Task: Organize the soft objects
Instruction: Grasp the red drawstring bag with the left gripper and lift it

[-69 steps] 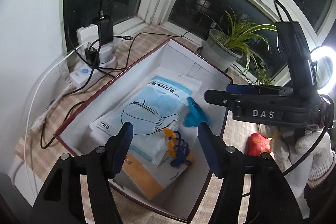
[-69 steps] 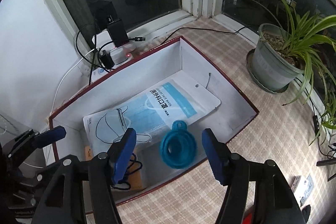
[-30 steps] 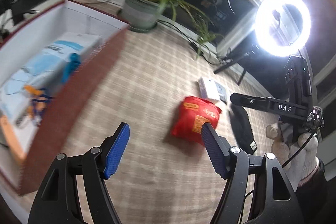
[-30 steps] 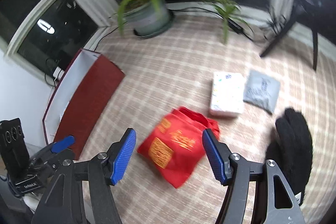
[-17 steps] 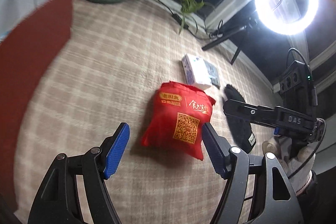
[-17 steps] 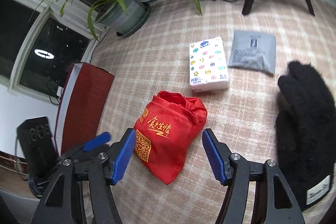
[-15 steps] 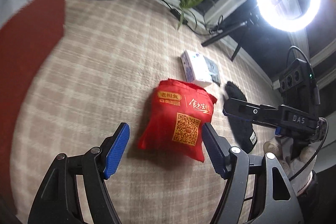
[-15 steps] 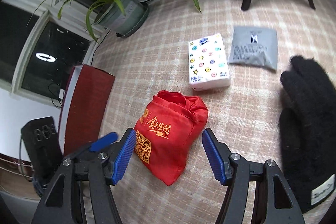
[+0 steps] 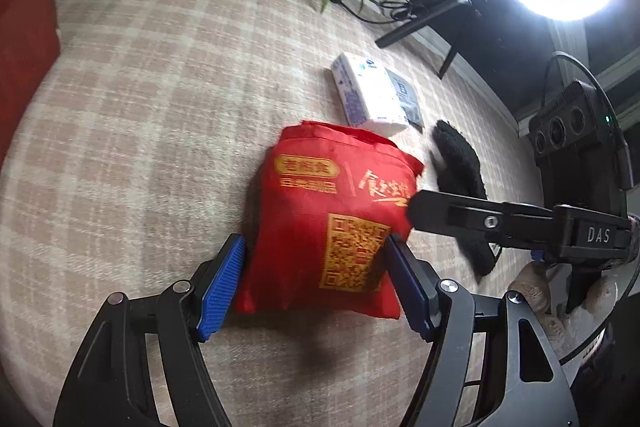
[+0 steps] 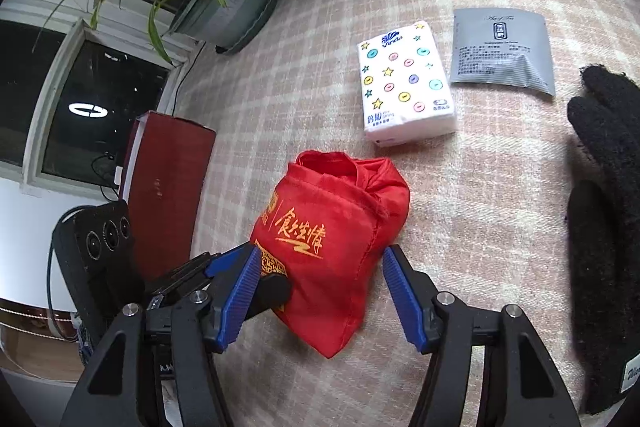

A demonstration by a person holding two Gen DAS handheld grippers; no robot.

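We count one red cloth bag point(image 10: 336, 239), one tissue pack point(image 10: 404, 83), one grey sachet point(image 10: 502, 51), one black glove point(image 10: 604, 219), one potted plant point(image 10: 224, 7), one dark-red box point(image 10: 168, 187), two grippers.

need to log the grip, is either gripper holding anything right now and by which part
Nothing is held yet. The left gripper and right gripper both straddle the red bag's lower end, pads not pressing.

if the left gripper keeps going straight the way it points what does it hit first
Most likely the red bag. It already lies between the open jaws of the left gripper, right in its line, with the checked cloth under it. How close the pads are to the fabric is hard to judge.
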